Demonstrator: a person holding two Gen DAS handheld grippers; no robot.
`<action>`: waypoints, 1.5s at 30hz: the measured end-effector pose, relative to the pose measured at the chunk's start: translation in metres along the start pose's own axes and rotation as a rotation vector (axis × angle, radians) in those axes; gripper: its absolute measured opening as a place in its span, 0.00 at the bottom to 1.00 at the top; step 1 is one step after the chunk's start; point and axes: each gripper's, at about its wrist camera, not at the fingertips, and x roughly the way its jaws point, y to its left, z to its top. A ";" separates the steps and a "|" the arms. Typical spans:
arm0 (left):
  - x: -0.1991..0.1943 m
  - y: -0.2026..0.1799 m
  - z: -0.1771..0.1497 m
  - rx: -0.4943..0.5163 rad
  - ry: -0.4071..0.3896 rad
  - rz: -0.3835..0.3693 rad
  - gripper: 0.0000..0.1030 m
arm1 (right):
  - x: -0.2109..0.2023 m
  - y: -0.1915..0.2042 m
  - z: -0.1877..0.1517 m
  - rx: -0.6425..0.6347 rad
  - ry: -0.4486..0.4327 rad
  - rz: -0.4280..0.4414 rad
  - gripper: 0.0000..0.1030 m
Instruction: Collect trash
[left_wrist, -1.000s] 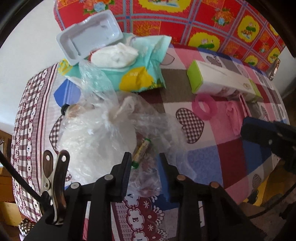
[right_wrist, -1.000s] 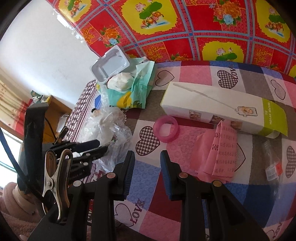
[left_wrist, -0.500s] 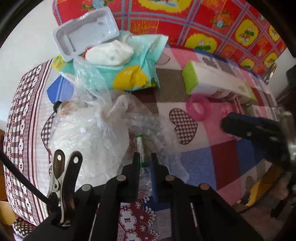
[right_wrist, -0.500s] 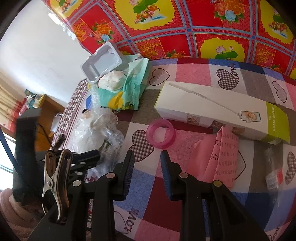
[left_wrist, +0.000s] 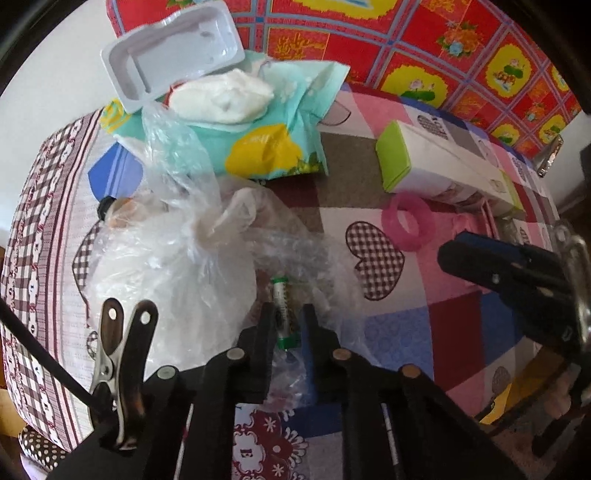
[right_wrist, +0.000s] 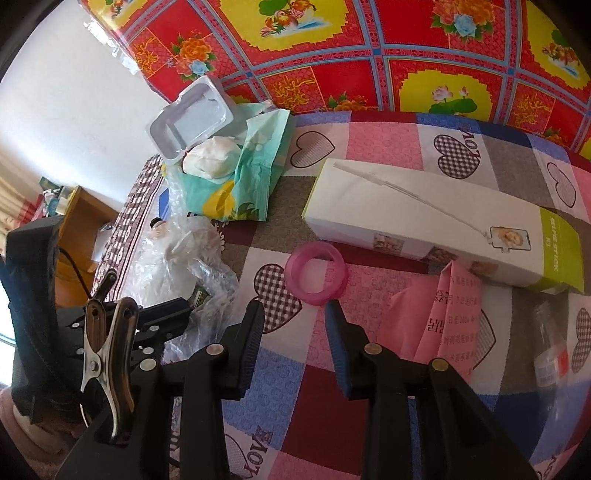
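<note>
From the left wrist, the left gripper (left_wrist: 288, 325) had clamped a small green battery (left_wrist: 283, 314) against the clear plastic bag (left_wrist: 173, 273). From the right wrist, the right gripper (right_wrist: 293, 332) stood part open and empty near the pink ring (right_wrist: 316, 274); the white box (right_wrist: 428, 225), pink paper (right_wrist: 447, 317) and wipes packet (right_wrist: 236, 177) lay uncollected.

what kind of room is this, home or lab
Most likely a home: a bed or table under a patchwork heart cloth, an open wet-wipes pack, and a wooden cabinet beside it.

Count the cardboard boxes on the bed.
1. The white box with green ends lies behind the pink ring, right of the wipes pack. Others may hide under the plastic bags.
</note>
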 end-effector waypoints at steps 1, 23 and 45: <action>0.002 -0.001 0.000 -0.001 0.005 0.006 0.13 | 0.000 -0.001 0.000 0.002 0.001 0.000 0.34; -0.035 0.020 -0.003 -0.089 -0.068 -0.053 0.10 | 0.028 0.010 0.010 -0.044 0.008 -0.116 0.50; 0.008 -0.012 0.009 -0.053 0.009 0.048 0.15 | 0.038 0.008 0.010 -0.060 0.004 -0.111 0.50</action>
